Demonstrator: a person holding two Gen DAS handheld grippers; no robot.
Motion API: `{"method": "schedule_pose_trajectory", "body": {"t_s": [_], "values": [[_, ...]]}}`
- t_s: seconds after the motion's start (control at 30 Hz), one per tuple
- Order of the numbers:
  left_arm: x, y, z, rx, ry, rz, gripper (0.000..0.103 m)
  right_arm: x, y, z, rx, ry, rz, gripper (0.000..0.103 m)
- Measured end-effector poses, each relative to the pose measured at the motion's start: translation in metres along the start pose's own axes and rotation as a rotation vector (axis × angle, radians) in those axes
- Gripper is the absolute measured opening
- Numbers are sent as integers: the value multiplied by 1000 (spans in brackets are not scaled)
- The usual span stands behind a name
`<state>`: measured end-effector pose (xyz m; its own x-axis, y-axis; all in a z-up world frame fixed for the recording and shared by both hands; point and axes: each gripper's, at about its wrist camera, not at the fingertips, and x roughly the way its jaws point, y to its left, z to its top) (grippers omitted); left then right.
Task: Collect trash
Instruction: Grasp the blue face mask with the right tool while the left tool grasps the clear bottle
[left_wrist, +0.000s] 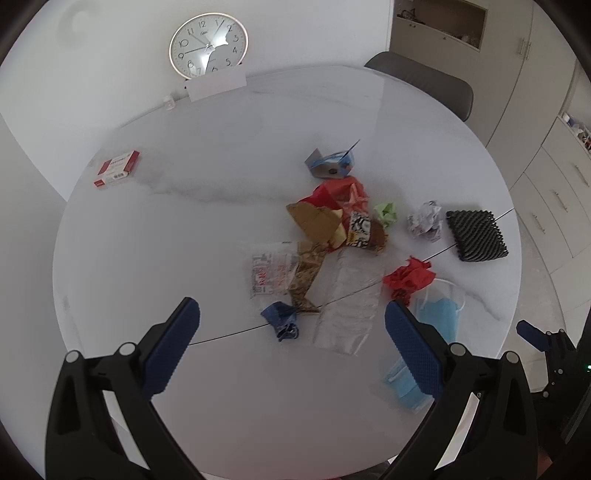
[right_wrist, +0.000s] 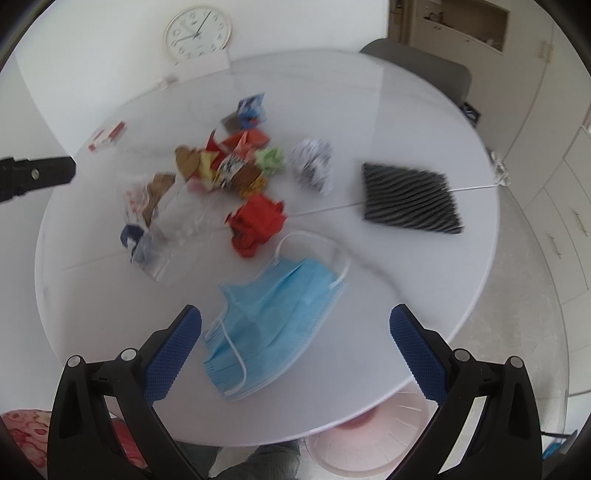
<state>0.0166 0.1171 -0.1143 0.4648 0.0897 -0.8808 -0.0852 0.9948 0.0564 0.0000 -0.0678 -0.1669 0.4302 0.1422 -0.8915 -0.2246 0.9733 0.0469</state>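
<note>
Trash lies scattered on a round white table (left_wrist: 184, 229) (right_wrist: 388, 266). A blue face mask (right_wrist: 273, 317) (left_wrist: 437, 317) lies nearest, straight ahead of my open right gripper (right_wrist: 295, 321), whose fingers hover just short of it. Beyond it sit a red paper wad (right_wrist: 258, 221) (left_wrist: 406, 278), a clear plastic wrapper (left_wrist: 347, 306) (right_wrist: 173, 236), a dark blue scrap (left_wrist: 282, 319), brown and red cartons (left_wrist: 325, 218) (right_wrist: 225, 162), a green wad (left_wrist: 386, 212) and a crumpled printed paper (left_wrist: 424, 221) (right_wrist: 312, 162). My left gripper (left_wrist: 291, 317) is open above the near table, with the blue scrap between its fingertips' line.
A black ribbed mat (left_wrist: 476, 234) (right_wrist: 406, 199) lies at the right. A red-and-white box (left_wrist: 116, 168) sits far left. A pink basket (right_wrist: 373, 432) stands on the floor under the near edge. A clock (left_wrist: 208, 44), a grey chair (left_wrist: 424, 79) and cabinets (left_wrist: 546, 177) lie beyond.
</note>
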Motion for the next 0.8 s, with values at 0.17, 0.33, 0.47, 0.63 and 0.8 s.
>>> {"method": "schedule_pose_trajectory", "body": {"t_s": [0.17, 0.33, 0.47, 0.63, 0.8], "values": [[20, 16, -16, 30, 37, 24, 96, 39, 14, -8, -83, 36, -20, 101], [34, 18, -23, 65, 78, -12, 96, 68, 23, -13, -130, 105, -36, 71], [41, 3, -24, 123, 79, -59, 96, 72, 16, -16, -59, 126, 42, 31], [58, -28, -20, 226, 83, -113, 96, 56, 2, -18, 46, 119, 85, 20], [91, -57, -14, 306, 125, -154, 96, 22, -21, -20, 172, 61, 99, 20]]}}
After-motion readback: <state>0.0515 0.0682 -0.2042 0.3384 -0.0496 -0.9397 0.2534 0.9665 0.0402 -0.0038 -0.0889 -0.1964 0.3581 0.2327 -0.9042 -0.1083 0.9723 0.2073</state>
